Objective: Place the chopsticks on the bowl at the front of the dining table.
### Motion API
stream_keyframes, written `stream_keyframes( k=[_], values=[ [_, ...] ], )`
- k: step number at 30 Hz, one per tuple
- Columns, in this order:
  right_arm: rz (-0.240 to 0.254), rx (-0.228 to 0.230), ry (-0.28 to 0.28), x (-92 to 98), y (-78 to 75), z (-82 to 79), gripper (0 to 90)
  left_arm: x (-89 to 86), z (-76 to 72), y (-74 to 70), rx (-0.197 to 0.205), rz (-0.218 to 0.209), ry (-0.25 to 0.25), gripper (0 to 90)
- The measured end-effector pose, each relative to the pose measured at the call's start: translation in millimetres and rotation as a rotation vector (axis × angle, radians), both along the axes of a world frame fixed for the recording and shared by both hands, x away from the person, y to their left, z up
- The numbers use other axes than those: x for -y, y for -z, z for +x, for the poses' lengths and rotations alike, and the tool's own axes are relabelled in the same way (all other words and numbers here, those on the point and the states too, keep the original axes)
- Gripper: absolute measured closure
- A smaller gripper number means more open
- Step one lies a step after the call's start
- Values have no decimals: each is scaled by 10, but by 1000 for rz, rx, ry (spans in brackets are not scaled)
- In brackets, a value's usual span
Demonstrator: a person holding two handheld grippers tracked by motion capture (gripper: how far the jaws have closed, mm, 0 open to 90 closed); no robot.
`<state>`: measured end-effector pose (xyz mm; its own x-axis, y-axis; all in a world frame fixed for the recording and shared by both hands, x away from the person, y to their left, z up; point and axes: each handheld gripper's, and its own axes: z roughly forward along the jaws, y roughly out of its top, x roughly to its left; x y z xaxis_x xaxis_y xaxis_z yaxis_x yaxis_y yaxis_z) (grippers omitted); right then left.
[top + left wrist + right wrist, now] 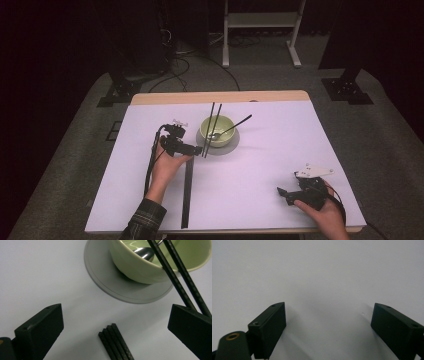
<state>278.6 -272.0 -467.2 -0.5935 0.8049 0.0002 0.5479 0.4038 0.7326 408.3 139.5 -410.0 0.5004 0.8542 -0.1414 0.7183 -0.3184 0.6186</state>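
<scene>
A pale green bowl (218,130) (140,267) stands on a grey saucer (220,148) (105,280) at the table's middle back. A metal spoon (231,128) (143,252) lies in it, handle pointing right. A pair of black chopsticks (211,127) (172,275) leans across the bowl's rim. Their lower ends run behind the right jaw of my left gripper (196,149) (116,315), which is open just left of the saucer. A bundle of black sticks (187,192) (116,342) lies on the table between its jaws. My right gripper (283,194) (328,312) is open over bare white table at the front right.
The white table top (270,150) has a wooden far edge (220,96). Behind it on the grey floor are a white frame (260,30), cables (175,65) and black stands (347,87). The left gripper's cable (150,160) trails along the forearm.
</scene>
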Motion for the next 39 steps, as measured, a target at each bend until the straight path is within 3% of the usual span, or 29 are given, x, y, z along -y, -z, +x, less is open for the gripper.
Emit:
stream_keyframes(
  k=[16,22,30,36,37,39],
  values=[
    [0,0,0,0,0,0,114,200,-53,13,2,-2,39,0],
    [0,0,0,0,0,1,114,160,-31,-166,29,-7,29,0],
    [0,-1,0,0,0,1,114,256,190,-409,57,-23,23,0],
    [0,-1,0,0,0,1,114,377,388,-467,62,-21,28,0],
    [0,-1,0,1,0,1,114,440,496,-470,56,-17,30,0],
    [1,-1,0,1,0,1,114,483,566,-467,53,-15,30,0]
  ],
)
